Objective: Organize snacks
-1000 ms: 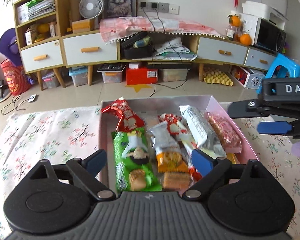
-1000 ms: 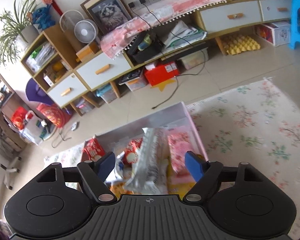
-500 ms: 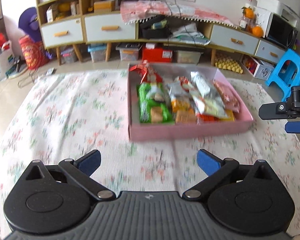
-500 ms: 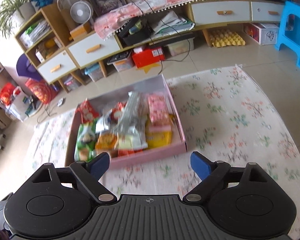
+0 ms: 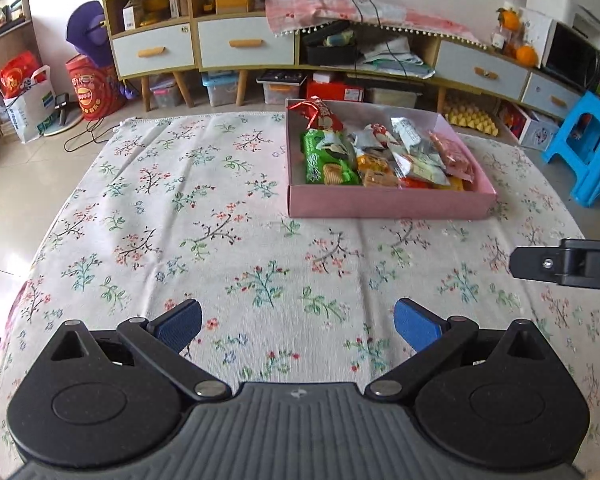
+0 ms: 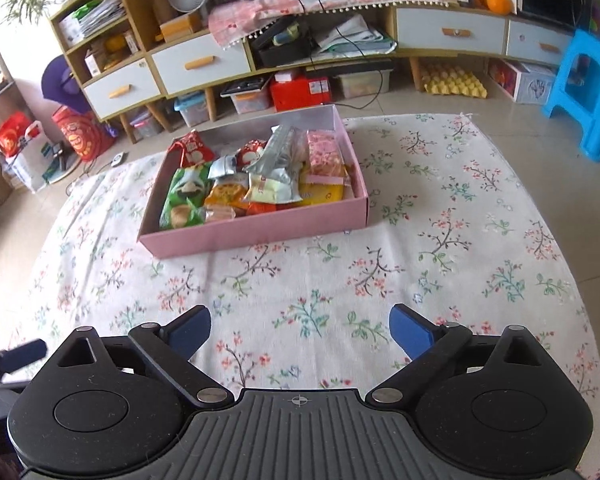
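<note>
A pink box (image 5: 388, 202) sits on the floral tablecloth at the far side and also shows in the right wrist view (image 6: 256, 230). Several snack packets lie in it: a green biscuit pack (image 5: 326, 156) (image 6: 184, 196), a red pack (image 5: 320, 114) (image 6: 192, 150), a silver pack (image 6: 278, 160) and a pink pack (image 6: 324, 152). My left gripper (image 5: 298, 324) is open and empty, well back from the box above the cloth. My right gripper (image 6: 300, 330) is open and empty, also back from the box. Its side shows in the left wrist view (image 5: 568, 268).
The floral tablecloth (image 5: 200, 220) covers the table. Beyond the table stands a long low cabinet (image 5: 244, 48) with drawers and storage bins under it. A blue plastic stool (image 5: 588, 148) stands on the floor at the right.
Both grippers have pulled back from over the box toward the near side of the table. The box with its snacks now lies far ahead. Both stay open and empty.
</note>
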Demonstrator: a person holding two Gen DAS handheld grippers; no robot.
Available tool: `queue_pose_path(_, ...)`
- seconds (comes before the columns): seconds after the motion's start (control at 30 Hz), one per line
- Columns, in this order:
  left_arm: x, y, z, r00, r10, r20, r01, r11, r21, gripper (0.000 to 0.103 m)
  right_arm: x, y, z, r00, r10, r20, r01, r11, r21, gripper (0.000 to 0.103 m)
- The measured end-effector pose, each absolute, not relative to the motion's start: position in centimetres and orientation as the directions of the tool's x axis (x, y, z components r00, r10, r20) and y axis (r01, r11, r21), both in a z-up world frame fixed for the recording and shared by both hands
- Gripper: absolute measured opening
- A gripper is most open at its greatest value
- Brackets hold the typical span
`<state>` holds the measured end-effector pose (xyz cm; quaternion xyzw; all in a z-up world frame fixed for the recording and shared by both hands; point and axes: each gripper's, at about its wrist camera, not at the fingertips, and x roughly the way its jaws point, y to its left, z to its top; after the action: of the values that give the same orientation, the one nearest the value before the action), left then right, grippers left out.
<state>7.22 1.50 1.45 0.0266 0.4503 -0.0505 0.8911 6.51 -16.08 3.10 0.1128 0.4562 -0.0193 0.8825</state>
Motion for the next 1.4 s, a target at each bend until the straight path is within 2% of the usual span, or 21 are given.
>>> queue_pose_path(0.2,6.1,1.4,1.3,0.596,-0.020,-0.803,0.044,0.999,0.008,0.103,5.3,-15.8,2.3,0.585,0.063,-0.808,0.142,0.974,0.179,0.098)
queue_pose_path(0.53,5.3,0.4,1.3,0.614,-0.009,-0.789,0.075,0.996,0.047,0.103,4.4,-15.3,1.5,0.606,0.016,-0.796,0.139,0.982,0.126,0.098)
queue_pose_path(1.4,4.6,-0.3,1.4,0.609,-0.020,-0.793,0.096,0.994,0.049,0.103,4.1,-15.2,1.8,0.617,0.035,-0.786,0.124,0.982,0.140,0.098)
